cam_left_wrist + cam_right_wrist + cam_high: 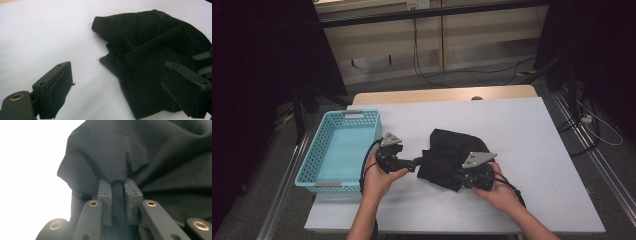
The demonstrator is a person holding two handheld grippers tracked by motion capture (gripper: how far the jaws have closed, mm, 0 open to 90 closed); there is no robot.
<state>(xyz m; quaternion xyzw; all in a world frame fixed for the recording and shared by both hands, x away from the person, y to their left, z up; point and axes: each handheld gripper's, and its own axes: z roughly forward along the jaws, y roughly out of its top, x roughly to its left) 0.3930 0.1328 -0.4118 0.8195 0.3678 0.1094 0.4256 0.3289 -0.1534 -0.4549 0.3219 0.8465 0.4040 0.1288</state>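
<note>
Nearest us, the right gripper point(117, 192) has its fingers point(104, 195) clenched on a fold of the black cloth point(452, 150), which lies bunched mid-counter point(522, 130), at 3 o'clock from the blue basket point(319, 172). We hold the left gripper point(117, 87) released, straddling the cloth's edge at 9 o'clock. We judge the step to be a two-point grasp; next, clench left.

We are counting one black cloth point(453, 152) lying on one white table point(522, 130). We are seeing one blue basket point(310, 160) sitting at its left. We are holding two grippers: one left gripper point(417, 162), one right gripper point(455, 175).
</note>
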